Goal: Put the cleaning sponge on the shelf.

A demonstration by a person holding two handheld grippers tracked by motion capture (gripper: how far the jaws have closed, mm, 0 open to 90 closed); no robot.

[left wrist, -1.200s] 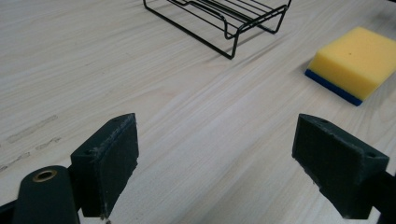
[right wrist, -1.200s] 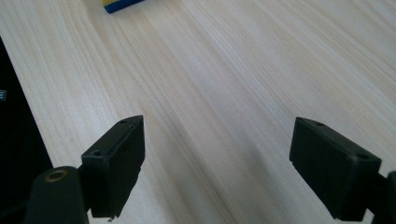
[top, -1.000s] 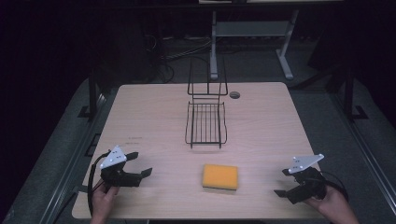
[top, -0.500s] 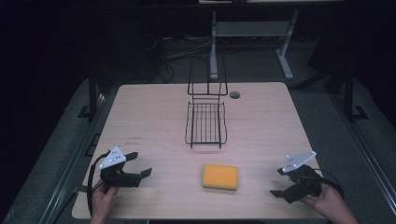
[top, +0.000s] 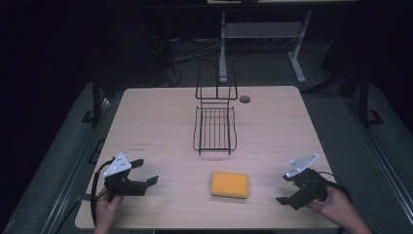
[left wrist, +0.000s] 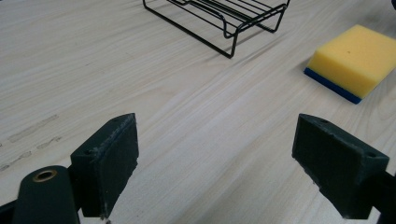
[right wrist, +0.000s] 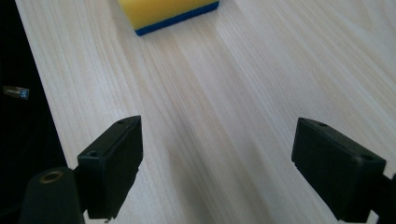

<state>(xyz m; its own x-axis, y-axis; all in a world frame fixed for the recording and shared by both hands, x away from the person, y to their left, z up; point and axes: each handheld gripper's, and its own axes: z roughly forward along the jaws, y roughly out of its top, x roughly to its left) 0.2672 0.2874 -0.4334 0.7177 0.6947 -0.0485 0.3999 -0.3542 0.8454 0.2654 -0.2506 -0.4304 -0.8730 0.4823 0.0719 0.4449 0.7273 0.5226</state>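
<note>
1. Yellow foam on a thin blue backing: that is the sponge point(top: 230, 184), lying flat on the bench point(top: 156, 117), low and centre in the high view, between my two claws and well apart from both.

2. I judge it light, soft and springy. It should squash under a firm pinch, so I would close gently or the block will bulge out of the pads.

3. The foam looks rough enough not to slip. The blue layer, seen along the lower edge in the left gripper view point(left wrist: 357, 60), seems denser and should give a steadier bite.

4. I would take hold across the two long side faces, low down near the blue layer, with the pads square to the sides. It is not fragile, and dropping it costs nothing.

5. My left claw point(top: 141, 174) sits in the lower left of the high view, jaws wide apart and holding nothing; its own camera has the sponge at the upper right.

6. My right claw point(top: 287, 191) sits in the lower right, jaws likewise spread and empty; its camera has the sponge point(right wrist: 166, 14) at the top edge, left of centre.

7. The black wire rack point(top: 215, 127) stands beyond the sponge, in the middle of the frame, apart from it.
</note>
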